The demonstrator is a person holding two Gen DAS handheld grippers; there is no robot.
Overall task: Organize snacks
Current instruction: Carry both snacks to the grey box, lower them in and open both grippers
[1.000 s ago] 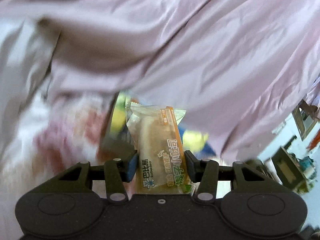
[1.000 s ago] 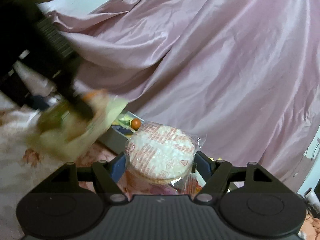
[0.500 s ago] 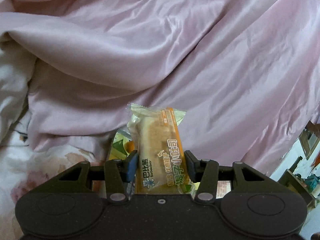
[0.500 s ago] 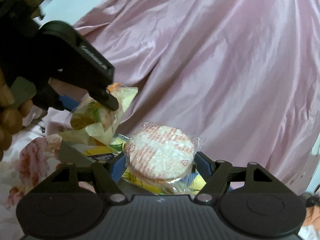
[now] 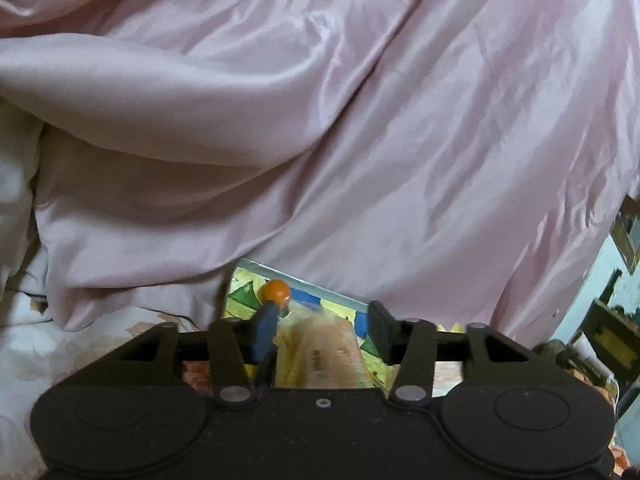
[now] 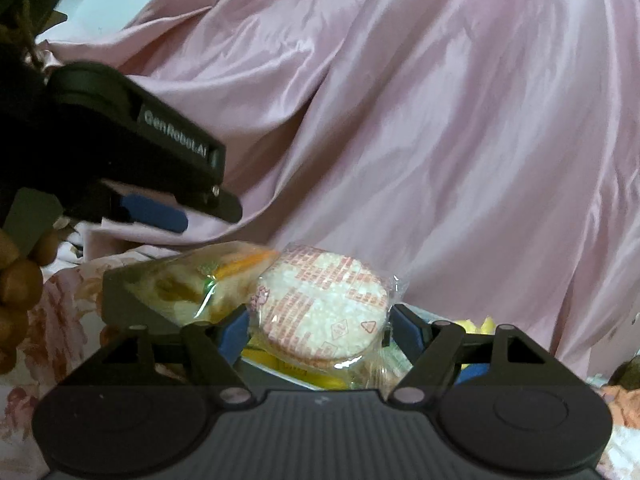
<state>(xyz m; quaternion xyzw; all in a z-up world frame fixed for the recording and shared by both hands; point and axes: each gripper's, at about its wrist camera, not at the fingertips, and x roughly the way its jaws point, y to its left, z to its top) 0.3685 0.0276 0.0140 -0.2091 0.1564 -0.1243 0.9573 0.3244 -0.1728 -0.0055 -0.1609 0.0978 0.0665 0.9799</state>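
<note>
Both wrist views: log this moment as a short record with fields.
left gripper: open, above the bread packet
bread packet: released, lying on the box's contents
right gripper: shut on the round rice cracker pack
box: colourful, rim partly under the pink satin cloth
surface: floral sheet

Left hand-held gripper [image 5: 322,330] opened (bread packet [image 6: 200,284] dropped).
</note>
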